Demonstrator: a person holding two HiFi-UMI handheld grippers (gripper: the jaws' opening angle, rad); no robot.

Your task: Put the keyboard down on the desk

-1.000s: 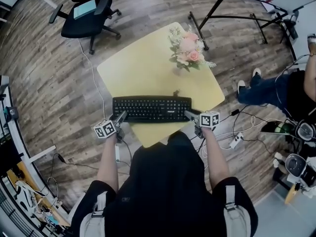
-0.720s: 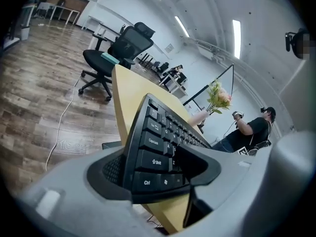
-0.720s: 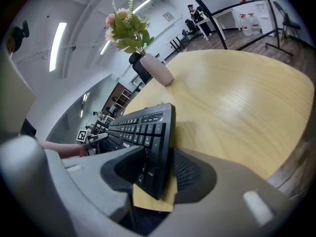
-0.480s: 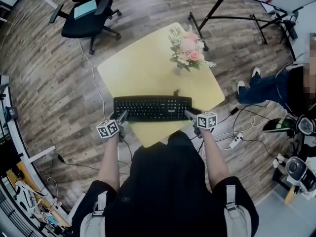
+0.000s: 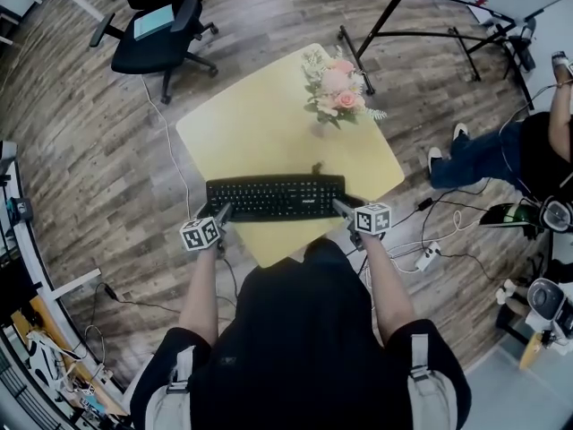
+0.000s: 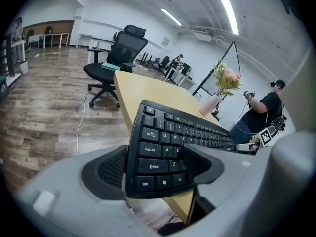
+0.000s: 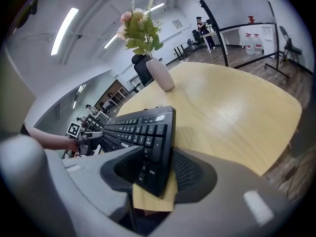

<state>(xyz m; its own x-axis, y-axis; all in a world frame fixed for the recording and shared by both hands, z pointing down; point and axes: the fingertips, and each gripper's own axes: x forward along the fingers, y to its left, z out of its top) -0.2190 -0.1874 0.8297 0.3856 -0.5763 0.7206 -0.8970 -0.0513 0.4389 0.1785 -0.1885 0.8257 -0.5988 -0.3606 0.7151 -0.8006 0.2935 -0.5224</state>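
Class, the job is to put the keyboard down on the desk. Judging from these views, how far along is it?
Done: the keyboard rests on the yellow desk.
In hand: the left gripper and right gripper sit at its two ends. Their jaws have just been opening and stand apart around it.
Left: probably only drawing both grippers clear.

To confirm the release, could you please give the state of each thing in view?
keyboard: flat on the desk.
left gripper: open, jaws just opening, keyboard end between.
right gripper: open, jaws just opening, keyboard end between.
vase of flowers: upright.
office chair: upright.
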